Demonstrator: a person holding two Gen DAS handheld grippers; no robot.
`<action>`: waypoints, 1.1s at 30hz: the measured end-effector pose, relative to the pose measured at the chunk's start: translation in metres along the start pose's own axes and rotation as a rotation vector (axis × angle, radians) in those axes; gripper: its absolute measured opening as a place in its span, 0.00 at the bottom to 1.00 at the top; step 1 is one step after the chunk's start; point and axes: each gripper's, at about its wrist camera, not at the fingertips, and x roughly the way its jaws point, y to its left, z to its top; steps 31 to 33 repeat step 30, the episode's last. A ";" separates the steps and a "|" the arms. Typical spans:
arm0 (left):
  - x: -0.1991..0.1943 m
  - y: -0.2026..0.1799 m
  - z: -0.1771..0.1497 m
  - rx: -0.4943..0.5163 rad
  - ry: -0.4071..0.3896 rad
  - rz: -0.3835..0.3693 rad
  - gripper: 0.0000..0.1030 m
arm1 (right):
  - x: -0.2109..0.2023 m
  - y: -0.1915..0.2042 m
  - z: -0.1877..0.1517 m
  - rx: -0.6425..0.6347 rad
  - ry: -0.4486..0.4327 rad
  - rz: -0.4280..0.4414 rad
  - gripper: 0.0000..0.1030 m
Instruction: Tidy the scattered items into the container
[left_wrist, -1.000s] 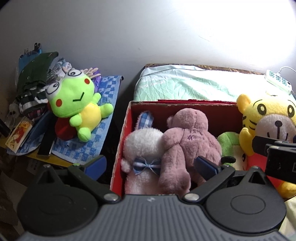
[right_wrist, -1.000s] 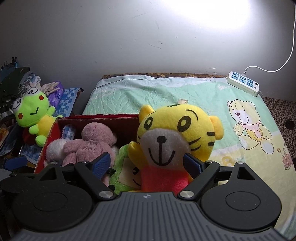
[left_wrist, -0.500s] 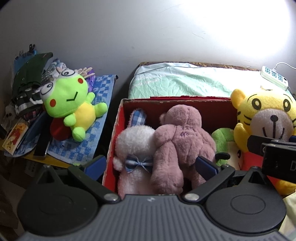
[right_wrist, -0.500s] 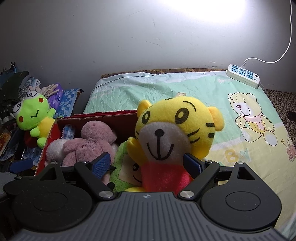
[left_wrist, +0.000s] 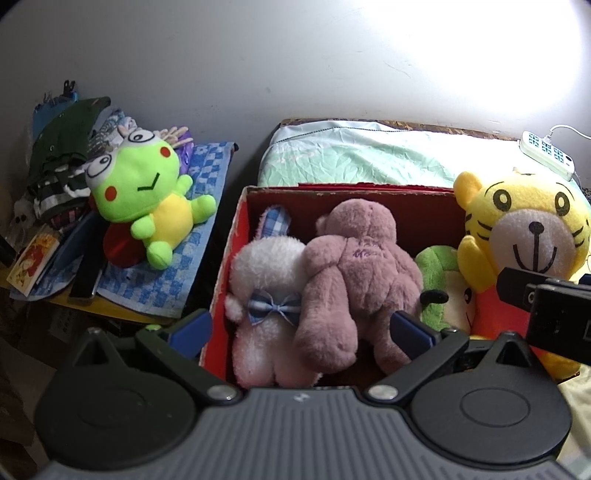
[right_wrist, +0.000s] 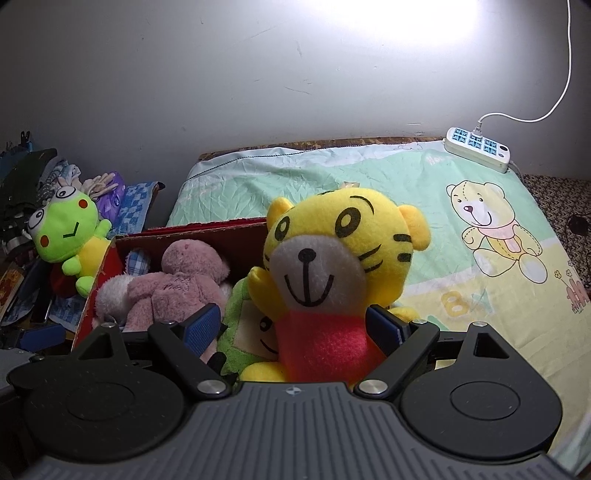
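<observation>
Red box (left_wrist: 236, 236) of plush toys on bear-print bedsheet (right_wrist: 461, 236) against grey wall (right_wrist: 184, 74); both tools released.

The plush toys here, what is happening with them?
A person is tidying plush toys into the red box. The right gripper has the yellow tiger between its open fingers at the box's right end. The left gripper is open and empty over the pink bear and white bunny inside. The green frog lies outside on a blue cloth.
</observation>
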 end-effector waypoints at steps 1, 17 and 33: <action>-0.001 0.000 -0.001 -0.004 0.004 -0.005 0.99 | -0.001 0.000 0.000 0.004 0.001 0.005 0.85; -0.010 0.003 -0.005 -0.034 0.004 0.014 0.99 | -0.010 0.003 -0.003 -0.003 -0.017 0.012 0.85; -0.018 -0.001 -0.007 -0.024 -0.025 0.035 0.99 | -0.015 0.000 -0.005 0.004 -0.034 0.008 0.85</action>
